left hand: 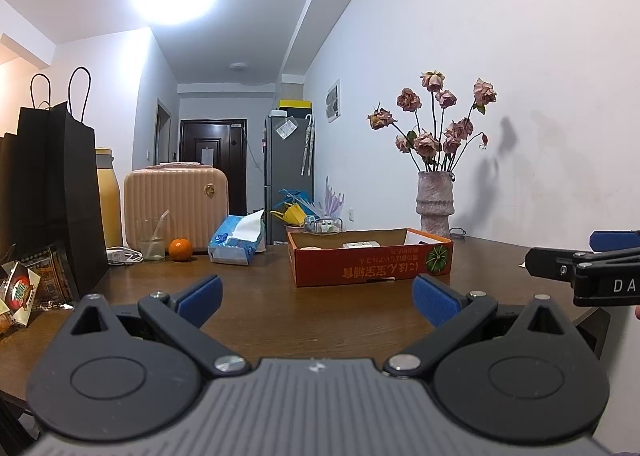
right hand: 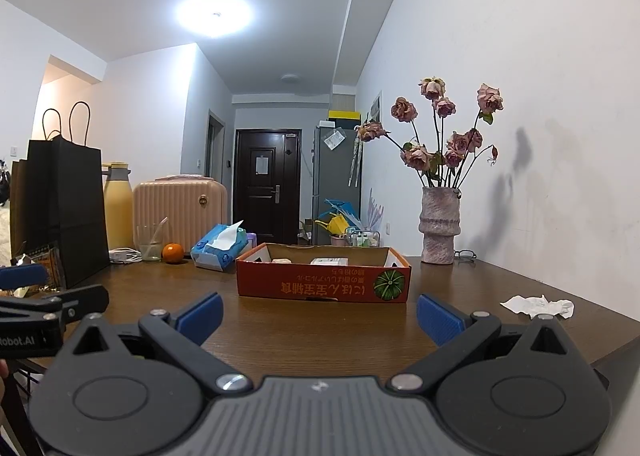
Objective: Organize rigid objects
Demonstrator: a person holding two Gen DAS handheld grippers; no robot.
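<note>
You are working in a home, at a dark wooden dining table [right hand: 320, 332] set against a white wall. Past it, a hallway leads to a dark front door [right hand: 267, 176] with a grey fridge [right hand: 334, 176] beside it. Household things crowd the tabletop: a vase of dried roses [right hand: 439, 228], a tissue pack [right hand: 219, 246], an orange [right hand: 173, 253], a drinking glass [right hand: 150, 242], a small pink suitcase [right hand: 180, 212] and black paper shopping bags [right hand: 64, 208].
</note>
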